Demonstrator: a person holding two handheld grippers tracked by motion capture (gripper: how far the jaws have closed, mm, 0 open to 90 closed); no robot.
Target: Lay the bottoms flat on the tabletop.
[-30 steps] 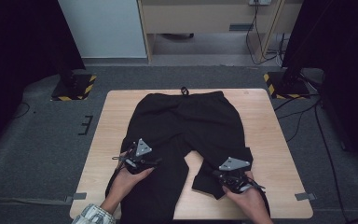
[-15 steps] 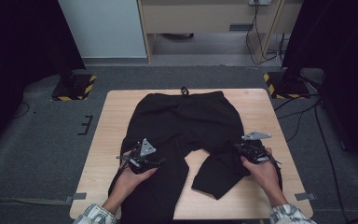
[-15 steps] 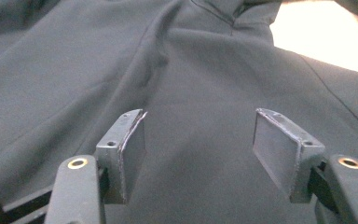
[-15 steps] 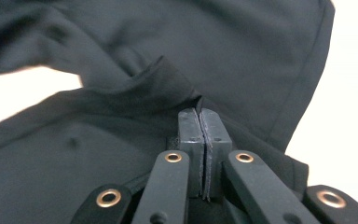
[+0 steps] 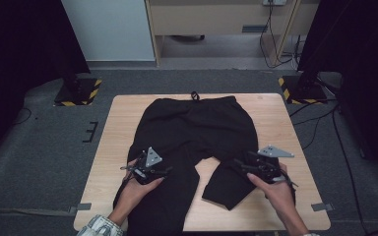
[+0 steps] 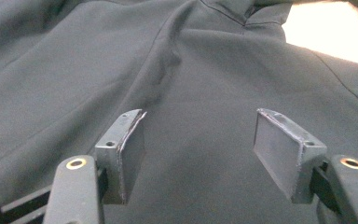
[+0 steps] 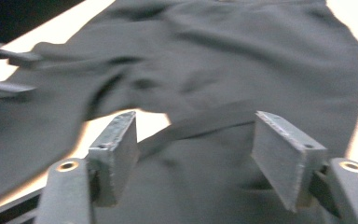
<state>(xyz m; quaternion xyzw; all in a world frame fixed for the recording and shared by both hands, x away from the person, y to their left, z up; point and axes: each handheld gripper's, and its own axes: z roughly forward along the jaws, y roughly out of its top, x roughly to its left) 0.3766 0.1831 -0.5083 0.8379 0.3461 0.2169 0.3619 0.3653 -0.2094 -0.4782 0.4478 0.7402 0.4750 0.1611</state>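
Counter [image 5: 118, 128]: light wood top, sits on grey carpet floor [image 5: 39, 147], cabinet [image 5: 216, 19] behind it.

Pants [image 5: 197, 132]: black, spread flat on counter w/ waistband at far edge, drawstring [image 5: 195, 95] poking off the top middle. Two legs run toward the person. Left leg is long, reaches the near edge of counter by the left forearm. Right leg is folded up short, its end lies w/in the counter near the right hand. Bare wood shows btwn the legs at the crotch gap. In left tool view the fabric [image 6: 177, 74] is smooth w/ one crease running up the middle, strip of counter at top right. In right tool view the fabric is blurred, a fold edge crosses btwn the jaws, wood shows under it at left.

Left hand [image 5: 135, 189] comes in from bottom, holds left tool [image 5: 145, 169] on the left leg, about mid-thigh. Jaws stand wide apart, nothing btwn them, pads hover just over or on the cloth, can't tell which.

Right hand [image 5: 275, 189] holds right tool [image 5: 248, 164] at outer edge of the right leg, near the fold. Jaws also spread wide, no cloth pinched; fabric lies beneath and beyond them.

Grey 3-corner plates sit atop both tools.
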